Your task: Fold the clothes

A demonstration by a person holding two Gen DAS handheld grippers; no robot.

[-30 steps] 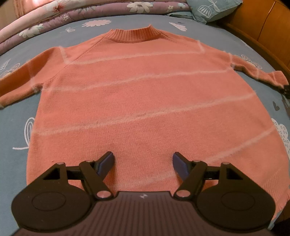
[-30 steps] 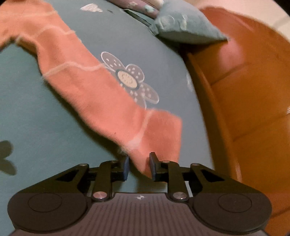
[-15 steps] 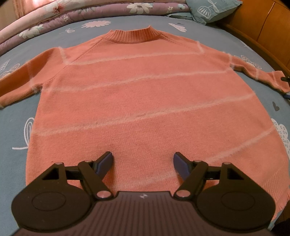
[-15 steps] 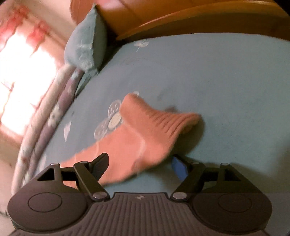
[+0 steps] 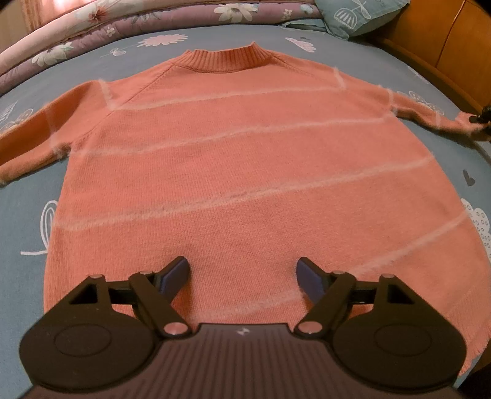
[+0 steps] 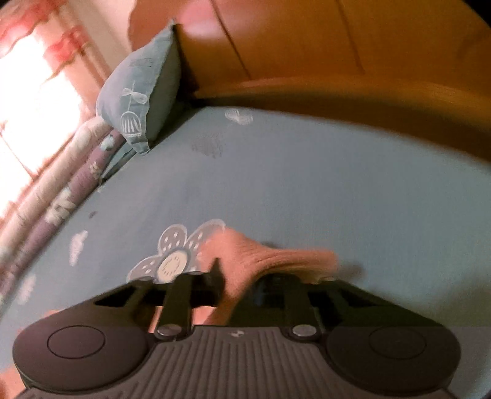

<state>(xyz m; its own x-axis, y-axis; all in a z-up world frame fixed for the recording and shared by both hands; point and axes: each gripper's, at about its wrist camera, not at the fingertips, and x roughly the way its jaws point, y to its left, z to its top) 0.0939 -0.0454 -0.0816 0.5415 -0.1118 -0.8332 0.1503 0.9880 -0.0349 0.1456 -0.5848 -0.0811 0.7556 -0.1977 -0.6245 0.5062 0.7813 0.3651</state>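
Your sweater (image 5: 239, 159) lies flat and face up on the bed sheet (image 5: 27, 208), collar at the far end, both sleeves spread out to the sides. It is a soft orange knit with thin, fuzzy pale stripes running across the body and a ribbed round collar (image 5: 225, 58). The sheet is smooth blue-grey cotton printed with white flowers and clouds; a quilted floral blanket (image 5: 92, 21) is bunched along the far edge and a teal pillow (image 6: 138, 95) leans against the glossy wooden headboard (image 6: 337, 55).

Your left gripper (image 5: 242, 273) hovers over the sweater's lower hem, jaws wide apart and opening, nothing pinched between them.

Your right gripper (image 6: 237, 288) has the ribbed cuff (image 6: 270, 254) of the right sleeve between its jaws, which are closing onto it; the picture is blurred, yet the knit clearly bunches between the fingers.
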